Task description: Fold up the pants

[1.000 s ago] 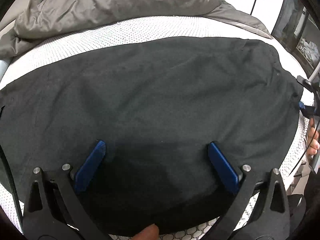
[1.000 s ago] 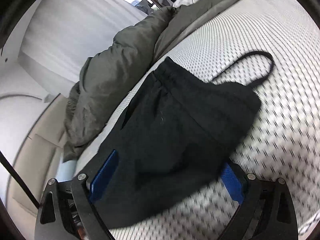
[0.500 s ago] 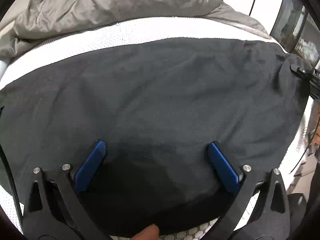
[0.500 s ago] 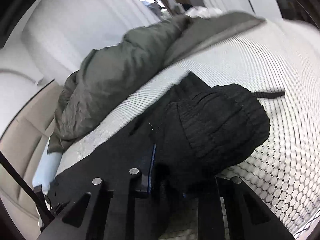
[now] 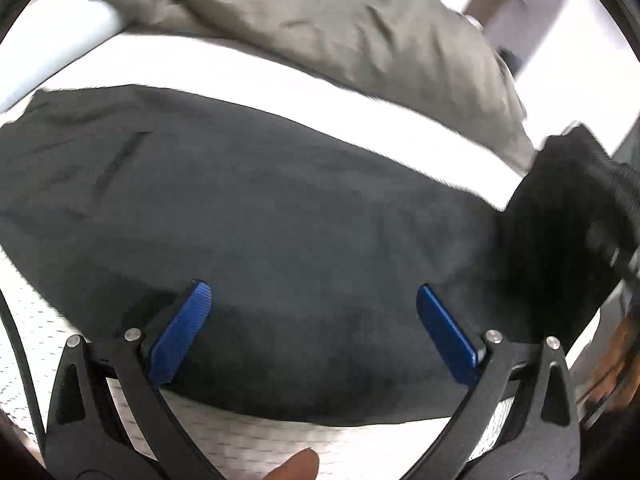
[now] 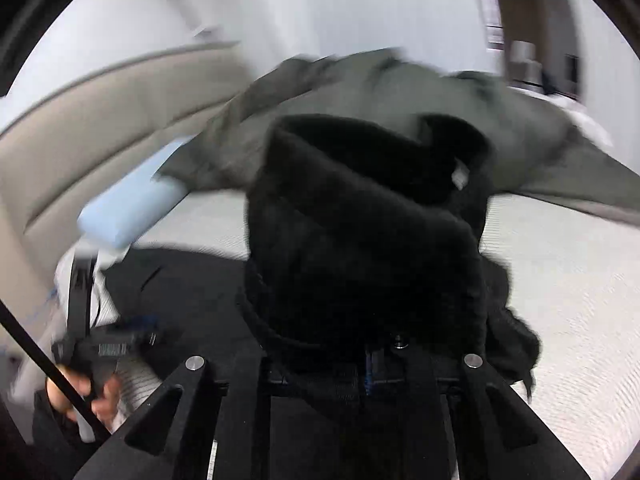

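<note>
The black pants (image 5: 280, 220) lie spread on the white mattress (image 5: 280, 440) across the frame's middle, with one end bunched and raised at the right edge. That bunch could slip free or drag the flat part askew, since the right gripper (image 6: 368, 364), jaws pressed together, seems to pinch only a thick wad; blur hides how deep. The left gripper (image 5: 312, 332) hovers at lower centre, blue jaws spread over the near hem. A grey duvet (image 5: 340, 20) sits behind.
</note>
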Tool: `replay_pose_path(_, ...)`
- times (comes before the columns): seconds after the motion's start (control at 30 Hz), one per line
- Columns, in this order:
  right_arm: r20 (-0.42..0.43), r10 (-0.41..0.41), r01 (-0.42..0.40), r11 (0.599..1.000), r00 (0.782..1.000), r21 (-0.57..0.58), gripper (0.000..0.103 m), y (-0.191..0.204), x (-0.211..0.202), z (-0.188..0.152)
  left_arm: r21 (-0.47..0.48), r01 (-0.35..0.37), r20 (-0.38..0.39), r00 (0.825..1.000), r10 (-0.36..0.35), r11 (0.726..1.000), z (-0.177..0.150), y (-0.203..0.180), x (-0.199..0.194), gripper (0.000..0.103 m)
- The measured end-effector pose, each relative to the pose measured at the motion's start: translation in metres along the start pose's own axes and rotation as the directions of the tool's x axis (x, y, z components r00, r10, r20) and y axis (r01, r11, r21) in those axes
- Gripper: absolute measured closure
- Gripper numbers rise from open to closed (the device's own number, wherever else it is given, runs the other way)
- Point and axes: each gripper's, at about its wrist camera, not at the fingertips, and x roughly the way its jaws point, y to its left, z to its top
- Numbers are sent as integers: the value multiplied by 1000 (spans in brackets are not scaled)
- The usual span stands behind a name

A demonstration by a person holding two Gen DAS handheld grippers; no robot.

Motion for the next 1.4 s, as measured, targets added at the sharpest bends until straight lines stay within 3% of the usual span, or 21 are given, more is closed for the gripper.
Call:
replay_pose_path(0.13,-157,81,-106,981,984,-160,83,75,65,-19,-69,-16,31,999,19,997,8,32,-8,1)
replay_pose_path(0.27,-286,80,-145,966,955,-214,74,100,103,-48,-41,-13,28,1000,14,999,3,34,-9,1)
replay_pose_path(0.3,-294,79,-149,963,953,-226,69,99,106,-52,-23,-1,22,1000,1,1000,2,32,-9,1)
replay_pose_path(0.37,-297,129,-198,956,946,-216,42,98,103,-58,-14,28,12,1000,-28,1000,-1,27,-8,1)
replay_pose_path(0.43,-293,162,-231,948,942,-219,31,99,98,-59,-22,60,6,998,-60,998,-3,22,-8,1)
replay_pose_path(0.63,-257,239,-305,915,937,-263,26,88,54,-65,-16,132,53,990,-131,991,2,3,-16,1)
replay_pose_path(0.77,-188,221,-259,943,957,-210,22,53,32,-60,67,175,35,983,-178,982,4,-37,-10,1)
replay_pose_path(0.83,-149,202,-221,967,968,-129,20,27,28,-55,128,159,41,985,-165,979,4,-58,-6,1)
replay_pose_path(0.9,-126,193,-199,979,973,-38,19,1,26,-50,183,162,30,985,-170,970,3,-77,2,8)
replay_pose_path(0.97,-108,188,-184,982,976,44,19,-22,25,-49,215,149,-5,988,-152,965,-2,-90,13,33)
replay_pose_path(1.07,-127,127,-114,988,984,106,19,-47,27,-51,237,112,-74,992,-97,965,-9,-94,30,61)
replay_pose_path(1.17,-144,72,-57,992,987,109,19,-54,33,-46,222,93,-80,994,-77,971,-15,-85,29,68)
replay_pose_path(1.3,-157,-56,67,996,986,63,19,-51,57,-27,216,58,-83,996,-41,975,-22,-73,24,68)
replay_pose_path(1.4,-179,-86,93,995,980,32,19,-42,68,-26,187,87,-89,993,-72,978,-24,-58,18,68)
